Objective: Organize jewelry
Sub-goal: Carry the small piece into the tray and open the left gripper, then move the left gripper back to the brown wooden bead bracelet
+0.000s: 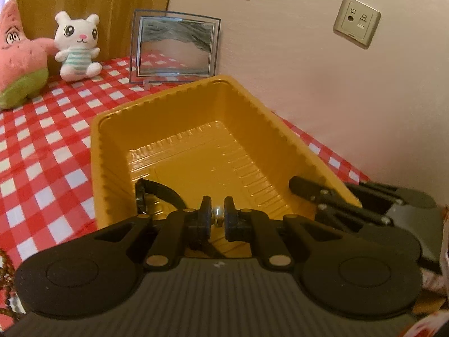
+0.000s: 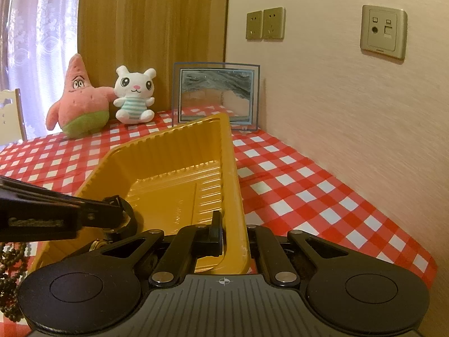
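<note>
A yellow plastic tray (image 1: 94, 151) lies on the red-and-white checked cloth. My left gripper (image 1: 217, 216) hangs over the tray's near end. It is shut on a small shiny metal part of a black watch (image 1: 157, 189), whose strap curves off to the left and ends in a round face. The right wrist view shows the left gripper (image 2: 120, 213) coming in from the left with the watch (image 2: 132, 219) dangling inside the tray (image 2: 168, 146). My right gripper (image 2: 233, 231) is shut on the tray's right wall, one finger inside and one outside; it also shows in the left wrist view as the right gripper (image 1: 308, 193).
A string of brown beads (image 2: 11, 255) lies on the cloth left of the tray. Behind the tray stand a pink star plush (image 2: 78, 98), a white bunny plush (image 2: 134, 98) and a glass picture frame (image 2: 216, 95). The wall (image 2: 336, 112) runs close along the right.
</note>
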The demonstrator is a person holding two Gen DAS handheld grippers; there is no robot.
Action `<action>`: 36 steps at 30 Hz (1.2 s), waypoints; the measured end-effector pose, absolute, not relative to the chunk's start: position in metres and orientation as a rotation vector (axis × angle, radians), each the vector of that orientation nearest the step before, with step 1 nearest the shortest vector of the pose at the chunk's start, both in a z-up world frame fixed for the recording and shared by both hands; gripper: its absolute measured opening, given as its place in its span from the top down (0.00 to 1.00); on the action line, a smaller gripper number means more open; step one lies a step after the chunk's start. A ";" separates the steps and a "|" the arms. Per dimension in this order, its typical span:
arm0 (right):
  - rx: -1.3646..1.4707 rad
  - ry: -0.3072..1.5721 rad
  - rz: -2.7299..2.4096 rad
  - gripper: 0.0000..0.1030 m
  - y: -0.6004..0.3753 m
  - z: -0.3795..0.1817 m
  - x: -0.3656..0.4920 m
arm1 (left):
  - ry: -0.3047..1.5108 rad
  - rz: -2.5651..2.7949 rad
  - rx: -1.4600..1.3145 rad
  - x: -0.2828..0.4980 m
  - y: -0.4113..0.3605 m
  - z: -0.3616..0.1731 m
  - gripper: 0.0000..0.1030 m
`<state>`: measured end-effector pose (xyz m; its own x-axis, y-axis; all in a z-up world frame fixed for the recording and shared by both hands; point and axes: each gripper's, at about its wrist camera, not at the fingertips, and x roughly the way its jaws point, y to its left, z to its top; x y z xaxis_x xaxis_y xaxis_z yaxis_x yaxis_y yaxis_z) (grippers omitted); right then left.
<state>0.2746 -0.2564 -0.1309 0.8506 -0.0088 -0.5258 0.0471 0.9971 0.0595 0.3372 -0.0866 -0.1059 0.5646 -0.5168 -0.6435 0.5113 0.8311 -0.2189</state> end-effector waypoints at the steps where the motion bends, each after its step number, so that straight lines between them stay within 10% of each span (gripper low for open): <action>1: 0.074 0.555 -0.029 0.96 -0.257 -0.131 0.275 | 0.756 -0.599 -0.022 0.337 -0.087 -0.105 0.92; 4: 0.080 0.561 -0.028 0.96 -0.258 -0.132 0.274 | 0.732 -0.594 -0.053 0.334 -0.084 -0.098 0.76; 36: 0.100 0.583 -0.044 0.97 -0.276 -0.125 0.243 | 0.800 -0.072 0.021 0.214 0.108 -0.109 0.76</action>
<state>0.2433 -0.2756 -0.1253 0.8342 -0.0131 -0.5513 0.0697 0.9942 0.0820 0.2144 0.1080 -0.1092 0.6941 -0.0565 -0.7177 0.0725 0.9973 -0.0084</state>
